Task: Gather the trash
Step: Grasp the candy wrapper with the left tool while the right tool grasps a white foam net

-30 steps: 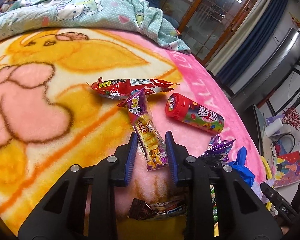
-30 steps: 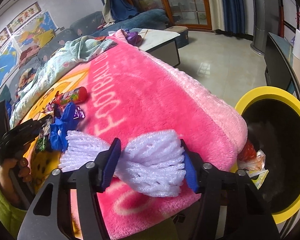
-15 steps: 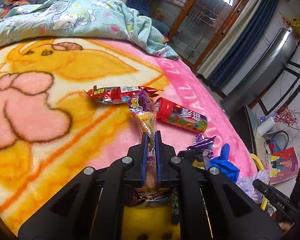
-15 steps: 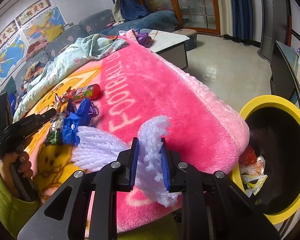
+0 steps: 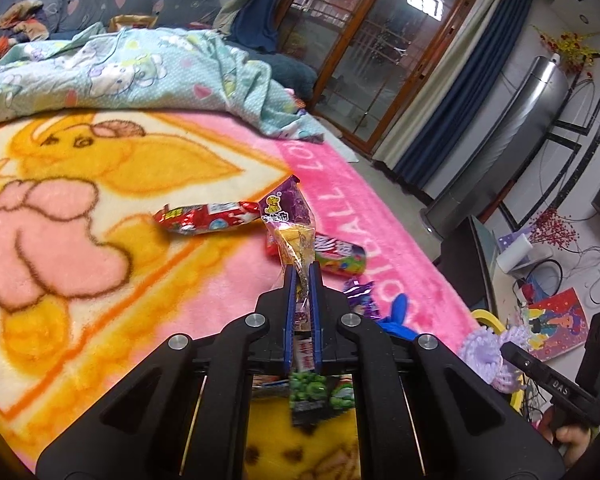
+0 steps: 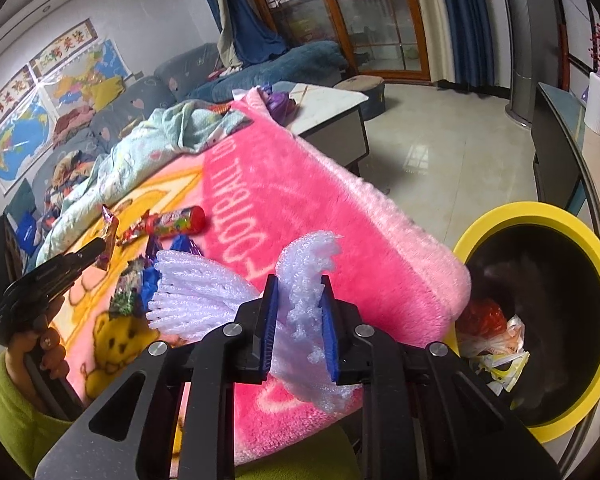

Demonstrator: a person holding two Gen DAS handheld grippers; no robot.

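On the pink and yellow blanket (image 5: 100, 184) the litter lies in a loose cluster, and both claws already have a piece of it. The left claw (image 5: 302, 276) is pinched nearly shut on a purple and yellow snack wrapper (image 5: 290, 228), gripping it at its lower end so that the rest stands up between the blue pads (image 5: 288, 304) — it looks clear of the blanket, though the view does not settle that. Such a wrapper is likely very light, thin and slick; a grip across a crimped end seems the safest hold, since the smooth middle could slide out.

The right claw (image 6: 298, 284) is closed part-way on a white foam net (image 6: 220, 292), its jaws squeezing the waist so the net fans out to the left and curls up above the pads. Foam like this should be feather-light, springy and easily crushed; it probably will not slip, but it may snag on the plush pile.

Beside the right claw, just past the blanket's edge, stands the yellow-rimmed bin (image 6: 540, 216) with bags already inside.

Left on the blanket are a red wrapper (image 5: 204, 218), a candy tube (image 5: 340, 256) — stiff and round, so likely to roll unless taken across its body — a purple foil wrapper (image 5: 360, 296), a blue crumpled piece (image 5: 396, 312) and a green packet (image 5: 316, 392) under the left claw.
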